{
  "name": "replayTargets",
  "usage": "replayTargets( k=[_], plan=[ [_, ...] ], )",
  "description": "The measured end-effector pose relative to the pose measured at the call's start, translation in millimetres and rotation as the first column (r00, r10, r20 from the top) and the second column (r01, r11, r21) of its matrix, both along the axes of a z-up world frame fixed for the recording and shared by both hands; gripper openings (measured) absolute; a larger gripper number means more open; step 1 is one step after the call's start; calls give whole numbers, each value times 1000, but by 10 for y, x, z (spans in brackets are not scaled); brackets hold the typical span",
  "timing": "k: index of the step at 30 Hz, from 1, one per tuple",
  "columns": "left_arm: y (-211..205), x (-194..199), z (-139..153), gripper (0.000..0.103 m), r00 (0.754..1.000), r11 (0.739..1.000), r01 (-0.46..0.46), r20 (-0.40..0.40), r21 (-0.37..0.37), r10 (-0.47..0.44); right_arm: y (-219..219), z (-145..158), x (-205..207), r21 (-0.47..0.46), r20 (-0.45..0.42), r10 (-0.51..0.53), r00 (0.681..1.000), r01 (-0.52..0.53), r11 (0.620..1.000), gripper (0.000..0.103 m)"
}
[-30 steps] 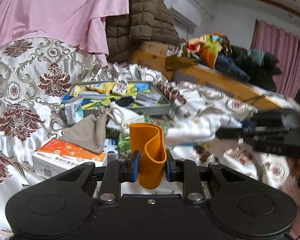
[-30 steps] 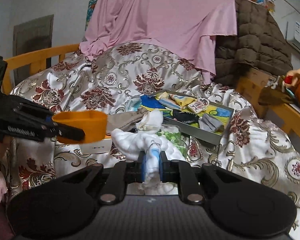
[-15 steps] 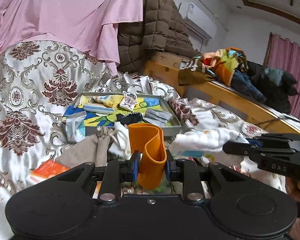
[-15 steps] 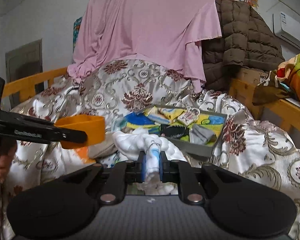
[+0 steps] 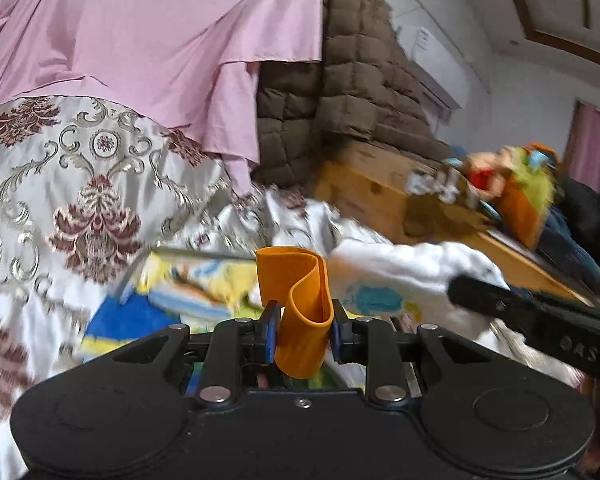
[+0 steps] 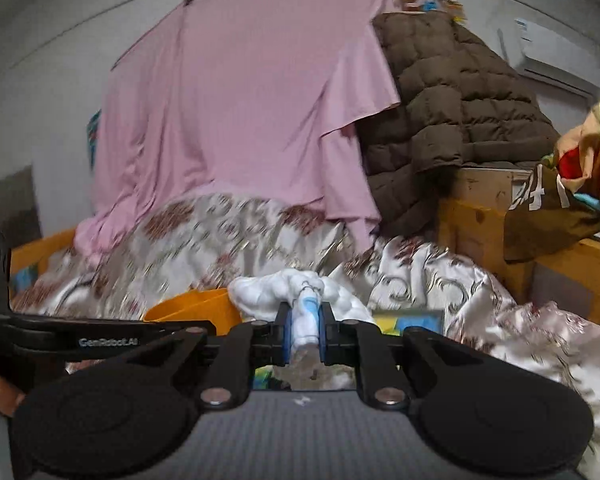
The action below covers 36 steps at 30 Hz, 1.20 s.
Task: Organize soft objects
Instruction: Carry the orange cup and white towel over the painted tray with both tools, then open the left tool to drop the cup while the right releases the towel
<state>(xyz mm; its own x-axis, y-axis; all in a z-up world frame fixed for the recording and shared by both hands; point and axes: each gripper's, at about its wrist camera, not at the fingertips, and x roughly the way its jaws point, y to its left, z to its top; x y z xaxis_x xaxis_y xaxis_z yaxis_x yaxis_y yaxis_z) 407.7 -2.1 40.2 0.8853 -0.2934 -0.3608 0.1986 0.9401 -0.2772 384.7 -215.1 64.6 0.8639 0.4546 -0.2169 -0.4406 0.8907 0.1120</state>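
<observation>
Grippers have both swung in over the tray (image 5: 168, 256) since a second ago, so the pouch and carton are lost from view. Left gripper (image 5: 302, 330) pinches the folded orange band (image 5: 300, 300) above the tray's near edge; right gripper (image 6: 304, 330) pinches the white cloth (image 6: 284, 292) beside it. Likely both are about to be dropped in.

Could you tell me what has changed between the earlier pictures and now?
Both grippers have travelled forward toward the grey tray, which now looks nearer and sits lower in both views. Unchanged: the left gripper clamps the folded orange rubber band, the right gripper the white patterned cloth.
</observation>
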Motion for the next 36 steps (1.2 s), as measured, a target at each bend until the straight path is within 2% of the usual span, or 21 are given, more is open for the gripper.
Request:
replayTargets(
  k=[6, 9, 11, 15, 24, 29, 36],
  plan=[
    [-146, 973, -36, 27, 998, 999, -32, -53, 8, 33, -91, -155, 570, 50, 50, -97, 994, 95, 994, 14],
    [-254, 1372, -151, 27, 995, 999, -30, -91, 16, 31, -134, -285, 808, 83, 20, -114, 993, 112, 990, 14],
    [-342, 1588, -250, 27, 994, 999, -19, -112, 33, 22, -130, -393, 945, 74, 6, -114, 993, 113, 991, 14],
    [-487, 1873, -424, 27, 991, 997, 34, -130, 74, -25, -116, -584, 1123, 87, -48, -120, 992, 123, 988, 14],
    [-601, 2092, -756, 27, 983, 990, 86, -170, 116, -65, -92, -944, 1423, 75, -243, -157, 957, 180, 981, 15],
    [-636, 2060, -783, 27, 982, 988, 92, -175, 127, -68, -125, -953, 1412, 86, -263, -167, 950, 195, 977, 17],
    [-630, 1994, -778, 30, 982, 988, 67, -182, 138, -41, -149, -934, 1379, 81, -277, -168, 946, 197, 977, 27]
  ],
)
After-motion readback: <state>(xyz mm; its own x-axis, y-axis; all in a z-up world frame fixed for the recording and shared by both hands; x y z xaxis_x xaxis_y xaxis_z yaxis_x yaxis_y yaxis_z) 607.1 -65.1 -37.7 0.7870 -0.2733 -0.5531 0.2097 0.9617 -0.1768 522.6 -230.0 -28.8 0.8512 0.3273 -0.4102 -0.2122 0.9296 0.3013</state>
